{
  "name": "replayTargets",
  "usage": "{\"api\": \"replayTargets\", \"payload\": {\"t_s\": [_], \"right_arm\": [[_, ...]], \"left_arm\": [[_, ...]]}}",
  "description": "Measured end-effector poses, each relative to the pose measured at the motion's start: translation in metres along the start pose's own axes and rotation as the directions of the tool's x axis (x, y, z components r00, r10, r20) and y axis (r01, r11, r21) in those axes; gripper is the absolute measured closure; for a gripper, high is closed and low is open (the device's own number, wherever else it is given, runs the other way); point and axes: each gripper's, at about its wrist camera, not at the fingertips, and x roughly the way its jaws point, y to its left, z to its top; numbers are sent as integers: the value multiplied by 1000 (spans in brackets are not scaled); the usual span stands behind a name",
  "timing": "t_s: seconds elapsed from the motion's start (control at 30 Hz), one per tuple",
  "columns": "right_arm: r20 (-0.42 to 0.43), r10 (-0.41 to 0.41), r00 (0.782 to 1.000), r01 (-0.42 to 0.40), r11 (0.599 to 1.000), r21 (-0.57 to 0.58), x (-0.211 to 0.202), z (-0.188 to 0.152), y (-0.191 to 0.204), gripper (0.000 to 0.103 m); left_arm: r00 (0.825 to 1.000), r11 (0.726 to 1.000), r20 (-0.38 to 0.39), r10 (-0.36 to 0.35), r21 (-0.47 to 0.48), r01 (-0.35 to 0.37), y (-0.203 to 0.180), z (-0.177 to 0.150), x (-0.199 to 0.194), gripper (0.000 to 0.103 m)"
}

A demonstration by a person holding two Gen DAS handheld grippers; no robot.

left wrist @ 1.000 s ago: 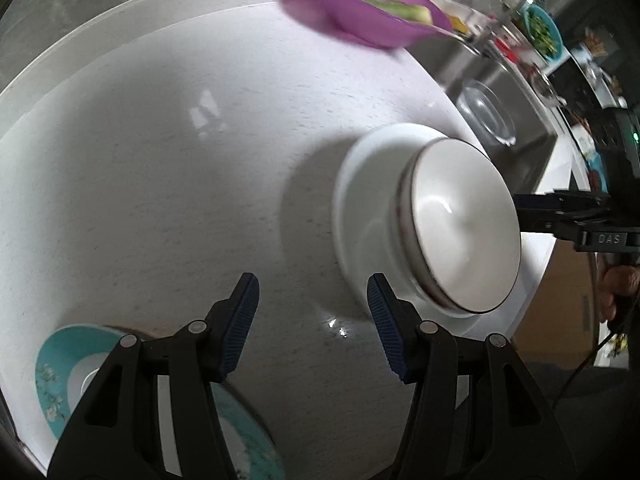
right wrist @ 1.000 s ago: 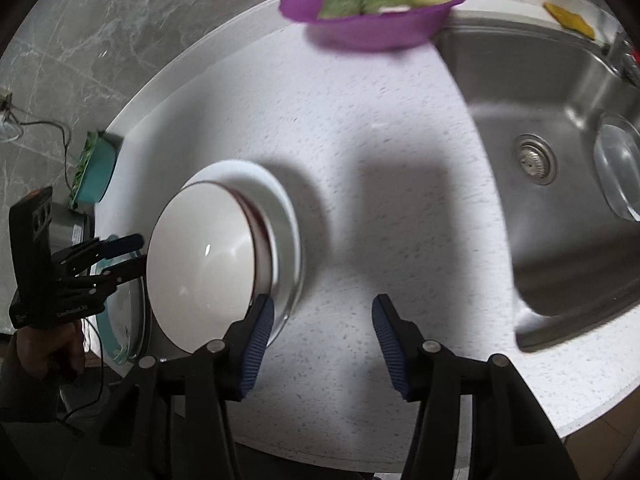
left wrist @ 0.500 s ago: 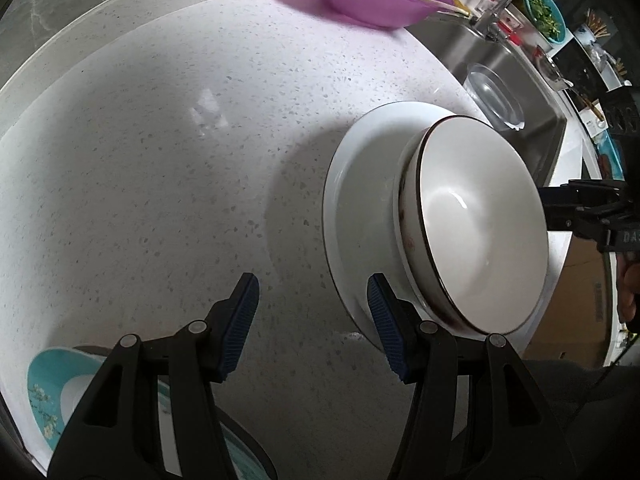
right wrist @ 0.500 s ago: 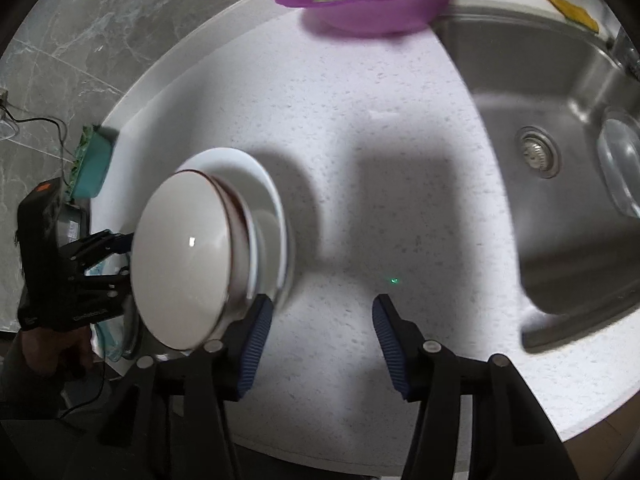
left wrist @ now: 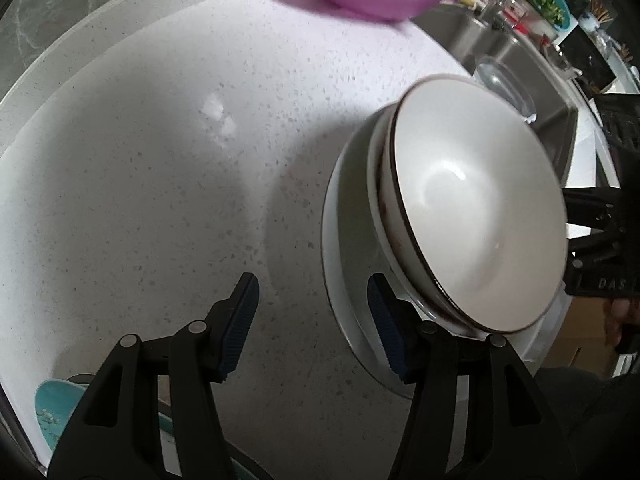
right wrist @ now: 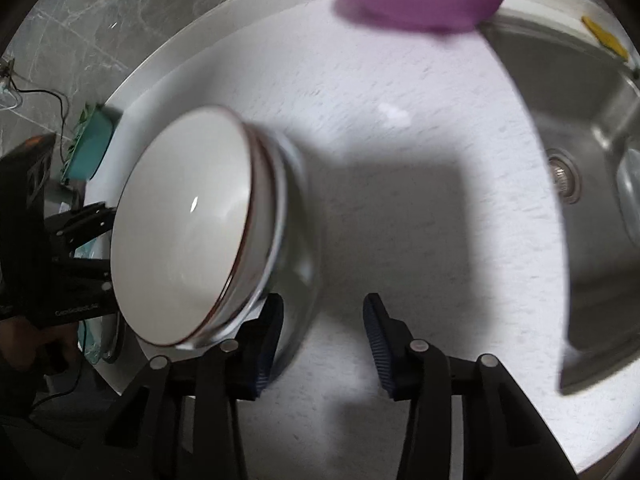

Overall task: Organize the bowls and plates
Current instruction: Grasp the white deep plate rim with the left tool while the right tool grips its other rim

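Both grippers have come lower toward the stack since the earlier frames. The left gripper [left wrist: 314, 324] stands open, its right finger at the rim of the white plate [left wrist: 344, 280]. The right gripper [right wrist: 322, 344] has just been closing, nothing pinched. The bowls [left wrist: 476, 216] sit stacked on that plate on the counter [left wrist: 160, 160], and they now fill more of each view.

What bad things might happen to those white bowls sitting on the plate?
1. The white bowls sit stacked on the white plate, near the counter edge; a bump from either tongs might tip them off.
2. The left tongs have one finger at the plate's rim; a shallow pinch might slip.
3. The right tongs have just been closing with nothing clearly gripped, so they might nudge the stack.
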Motion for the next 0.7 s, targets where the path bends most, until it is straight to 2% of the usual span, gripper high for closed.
{"api": "replayTargets", "payload": {"t_s": [0.27,0.37,0.5,0.57,0.6,0.67,0.7], "right_arm": [[57,-8,998,5,999,48,-2,7,-8,61],[59,-7,998,3,998,64,-1,9,-10,61],[70,-13,997,9,998,64,0,12,-8,61],[67,-11,998,6,998,68,1,14,-8,72],[65,-3,998,-2,997,71,3,15,-4,82],[65,-17,998,12,997,71,3,17,-3,82],[64,-16,998,11,997,72,3,17,-3,82]], "left_arm": [[999,999,2,-33,-39,33,-1,5,9,47],[1000,999,-6,-3,-49,3,-2,11,13,38],[999,998,4,45,-39,-45,-7,18,10,38],[999,998,8,43,-39,-43,-9,21,10,41],[999,998,8,38,-43,-37,-9,23,10,45],[1000,999,11,7,-49,-7,-10,24,9,63],[1000,998,15,-15,-53,15,-10,26,9,80]]}}
